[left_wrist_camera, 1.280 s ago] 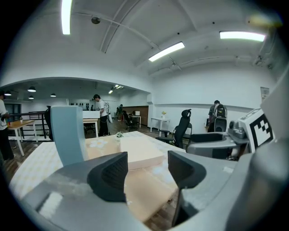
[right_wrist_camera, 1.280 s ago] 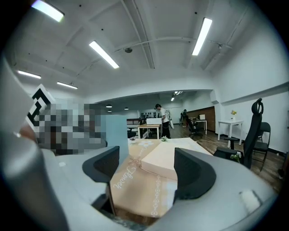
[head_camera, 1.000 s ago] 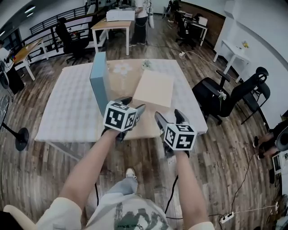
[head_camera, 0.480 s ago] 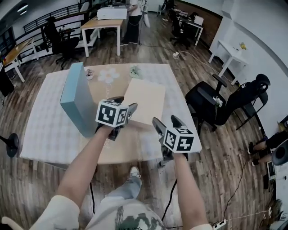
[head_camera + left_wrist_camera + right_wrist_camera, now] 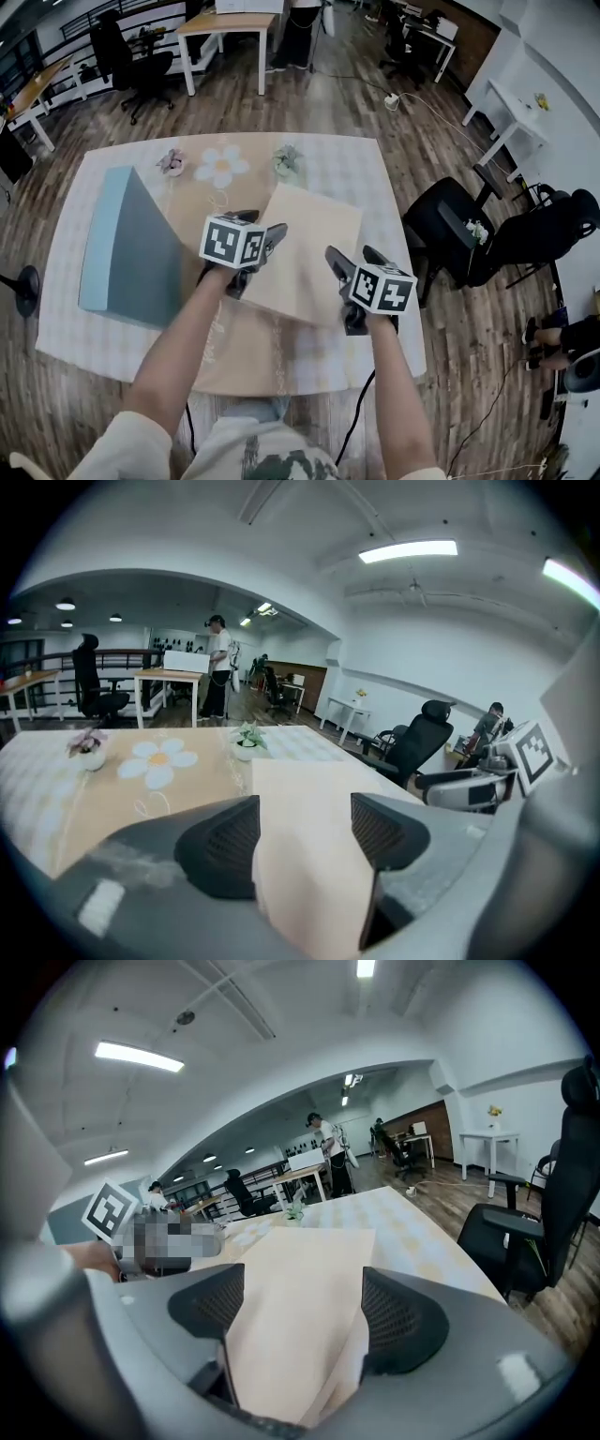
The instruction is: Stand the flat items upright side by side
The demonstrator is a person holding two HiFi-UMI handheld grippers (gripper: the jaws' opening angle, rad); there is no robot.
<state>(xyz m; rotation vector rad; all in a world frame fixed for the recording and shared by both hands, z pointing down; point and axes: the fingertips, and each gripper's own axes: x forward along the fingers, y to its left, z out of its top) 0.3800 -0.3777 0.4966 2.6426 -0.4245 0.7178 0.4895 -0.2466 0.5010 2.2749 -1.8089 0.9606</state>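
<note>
1. Reference item. The beige box (image 5: 309,244) lies flat on the worktop (image 5: 394,187), on the tan runner. All positions below are given from this box.

2. Second item. The blue-grey box (image 5: 131,244) stands on edge to the left of the beige box, apart from it. It appears to be done. The free strip between the two is probably kept as the slot for the next item.

3. Left tool (image 5: 264,225). It sits at the near-left corner of the beige box, pointing along the box towards its far edge. The jaws stand apart. The left gripper view shows the box surface running through the gap, and no pad is seen pressing on it.

4. Right tool (image 5: 350,253). It sits at the near-right corner of the beige box, pointing the same way. The jaws stand apart and have just been opening. The box shows between them, not clamped.

5. Reason for the layout. One tool at each near corner suits a wide, thin load, which would be likely to twist or swing if held at one point.

6. Judged step. Approach to grasp; the beige box is not yet raised.

7. Clearance. A small plant pot (image 5: 288,161) stands just beyond the far-left corner of the beige box, so tip the box up without pushing it forward
</note>
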